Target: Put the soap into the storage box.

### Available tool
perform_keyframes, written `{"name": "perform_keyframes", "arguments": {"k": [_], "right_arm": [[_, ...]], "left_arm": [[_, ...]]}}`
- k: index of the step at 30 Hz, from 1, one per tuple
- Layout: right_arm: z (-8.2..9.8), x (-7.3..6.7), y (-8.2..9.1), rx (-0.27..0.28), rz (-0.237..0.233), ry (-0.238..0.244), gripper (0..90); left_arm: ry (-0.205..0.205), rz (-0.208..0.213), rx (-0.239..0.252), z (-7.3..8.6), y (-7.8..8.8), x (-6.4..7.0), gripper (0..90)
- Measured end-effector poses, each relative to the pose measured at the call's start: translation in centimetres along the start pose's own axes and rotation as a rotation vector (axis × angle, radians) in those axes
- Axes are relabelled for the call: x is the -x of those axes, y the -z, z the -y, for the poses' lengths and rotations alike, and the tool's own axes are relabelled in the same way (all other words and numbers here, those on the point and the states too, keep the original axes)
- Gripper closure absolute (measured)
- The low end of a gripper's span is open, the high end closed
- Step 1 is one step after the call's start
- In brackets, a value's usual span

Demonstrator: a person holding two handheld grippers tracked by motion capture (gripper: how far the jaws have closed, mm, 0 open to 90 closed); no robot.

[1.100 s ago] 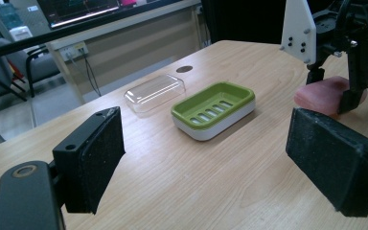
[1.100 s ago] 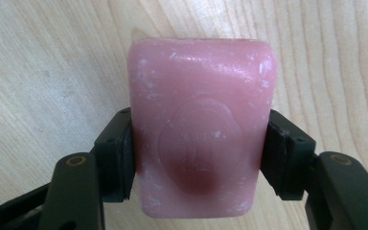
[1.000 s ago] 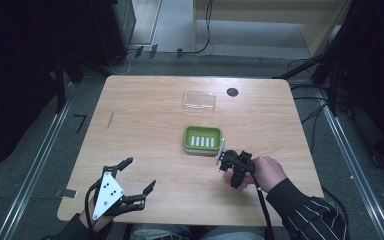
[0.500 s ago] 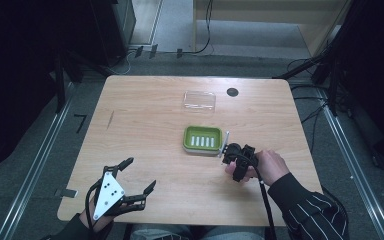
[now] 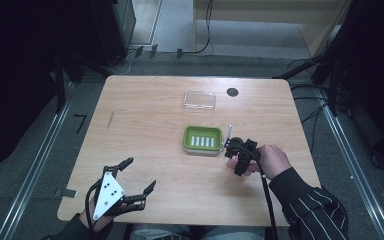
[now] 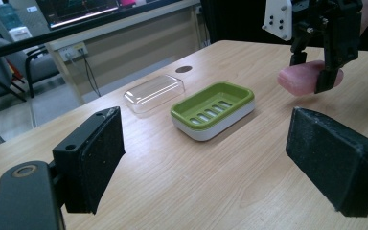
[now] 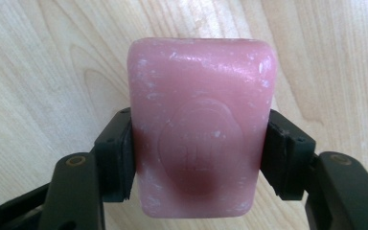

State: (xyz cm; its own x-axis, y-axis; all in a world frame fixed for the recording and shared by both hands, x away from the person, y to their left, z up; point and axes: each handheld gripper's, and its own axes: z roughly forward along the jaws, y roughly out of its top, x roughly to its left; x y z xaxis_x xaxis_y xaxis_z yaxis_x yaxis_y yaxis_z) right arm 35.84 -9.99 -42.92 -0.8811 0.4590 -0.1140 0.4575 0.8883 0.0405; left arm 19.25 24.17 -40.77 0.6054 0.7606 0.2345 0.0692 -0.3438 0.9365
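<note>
1. Broadly, the wooden surface [image 5: 145, 130] carries few things: a green soap dish [image 5: 203, 139] near its middle, a clear plastic lid [image 5: 200, 100] lying apart from the dish on the far side, and a small dark round mark [image 5: 232, 92] just beyond the lid.
2. Near the front edge on the person's left, the left claw [image 5: 139, 174] sits low with its jaws spread wide apart and nothing between them; its own view looks across the surface toward the dish [image 6: 213, 109] and the lid [image 6: 154, 92].
3. Just right of the dish, the right claw [image 5: 234, 149] is clamped on a pink bar of soap [image 7: 200, 125], which the left gripper view shows carried just above the wood [image 6: 303, 77].
4. The pads [image 7: 120, 160] press the bar's two long sides at about mid-length, with the stamped face turned to the camera.
5. I judge the soap fairly dense for its size and stiff enough not to bend, yet soft enough for the pads to dent it.
6. Its scuffed, waxy skin looks slippery, so a firm, centred hold across the flat long sides seems safest; a grip near a rounded corner would likely let it squirt out.
7. The slotted dish is probably light and could slide if nudged.
</note>
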Motion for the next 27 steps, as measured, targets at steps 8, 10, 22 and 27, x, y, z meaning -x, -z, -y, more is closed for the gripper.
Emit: {"name": "perform_keyframes", "arguments": {"k": [8, 10, 22, 27], "right_arm": [[-0.3, 0.7, 0.3, 0.014, -0.003, -0.005, 38.5], [-0.4, 0.9, 0.4, 0.015, -0.001, 0.0, 38.5], [-0.9, 2.1, 0.7, 0.027, 0.005, -0.006, 38.5], [-1.3, 2.6, 0.8, 0.029, 0.009, -0.002, 38.5]], "left_arm": [[-0.002, 0.002, 0.0, 0.0, 0.0, 0.0, 13.6], [-0.001, 0.002, 0.0, 0.0, -0.1, 0.0, 13.6], [-0.002, 0.001, -0.003, 0.0, -0.1, 0.0, 13.6], [-0.002, 0.002, -0.001, 0.0, 0.0, 0.0, 13.6]]}}
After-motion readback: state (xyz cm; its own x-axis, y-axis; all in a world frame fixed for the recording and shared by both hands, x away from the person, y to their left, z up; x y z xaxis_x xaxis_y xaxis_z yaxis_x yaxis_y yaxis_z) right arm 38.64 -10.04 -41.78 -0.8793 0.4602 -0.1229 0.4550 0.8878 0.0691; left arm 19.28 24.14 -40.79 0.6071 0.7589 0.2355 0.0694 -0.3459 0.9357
